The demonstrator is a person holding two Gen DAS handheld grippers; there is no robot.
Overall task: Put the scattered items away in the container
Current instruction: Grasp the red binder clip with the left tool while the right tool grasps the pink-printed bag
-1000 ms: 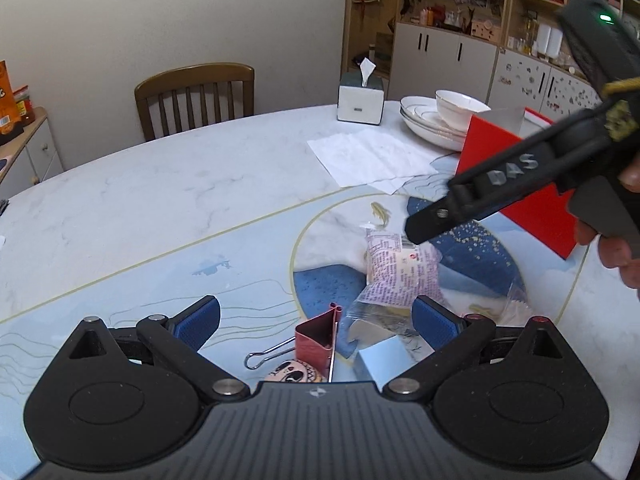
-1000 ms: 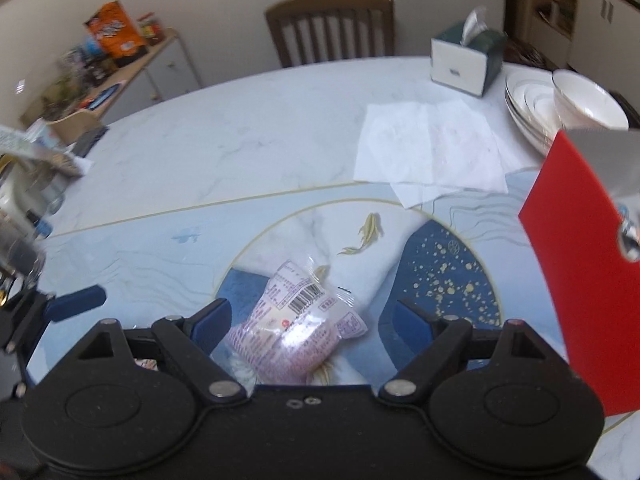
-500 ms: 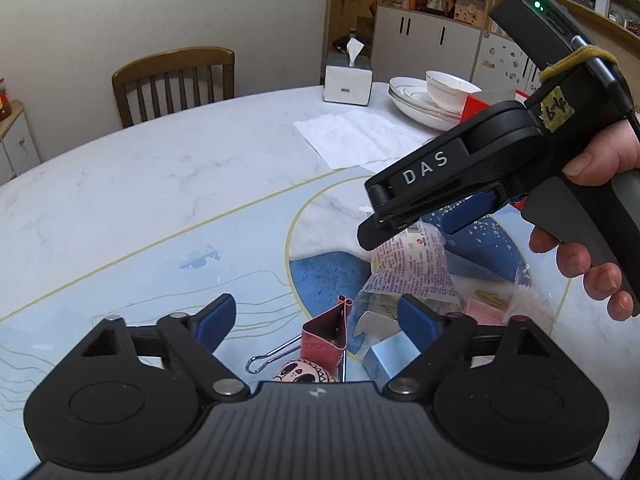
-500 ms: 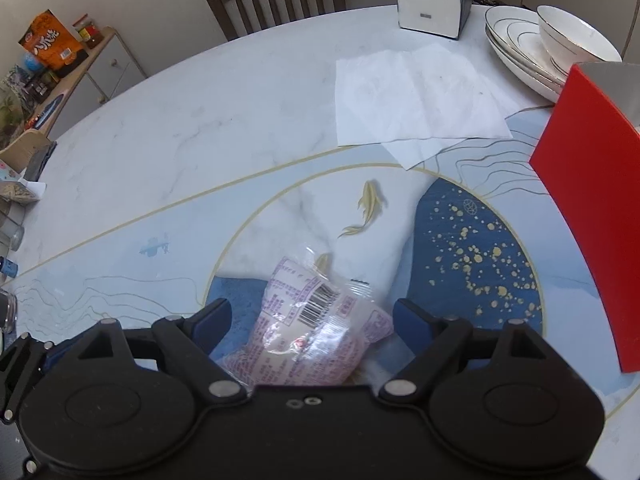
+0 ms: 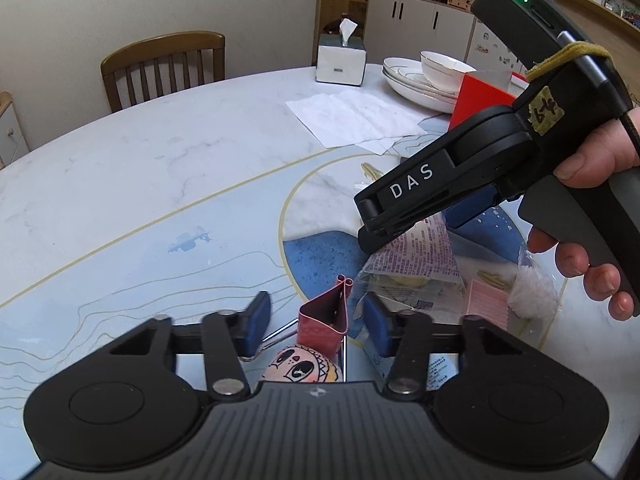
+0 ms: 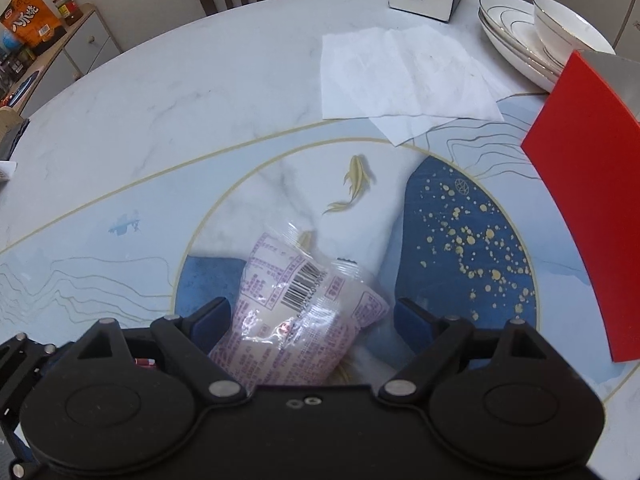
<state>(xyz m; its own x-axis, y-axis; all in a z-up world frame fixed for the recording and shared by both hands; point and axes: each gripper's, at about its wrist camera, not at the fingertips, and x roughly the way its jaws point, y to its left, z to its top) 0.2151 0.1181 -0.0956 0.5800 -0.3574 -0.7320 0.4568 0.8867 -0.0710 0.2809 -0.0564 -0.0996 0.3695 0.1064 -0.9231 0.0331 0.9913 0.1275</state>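
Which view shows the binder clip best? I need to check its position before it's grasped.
The left wrist view: the binder clip stands upright between the open pads of the left hand-held gripper, its wire handle towards the left pad. The right wrist view shows at most a red sliver at the lower left.

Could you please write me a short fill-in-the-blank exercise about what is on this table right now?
1. The right gripper has its open jaws either side of a packet printed with a black ____.
2. The white bowl sits on a stack of ____.
3. The container standing at the table's right side is coloured ____.
Missing words: barcode; plates; red.
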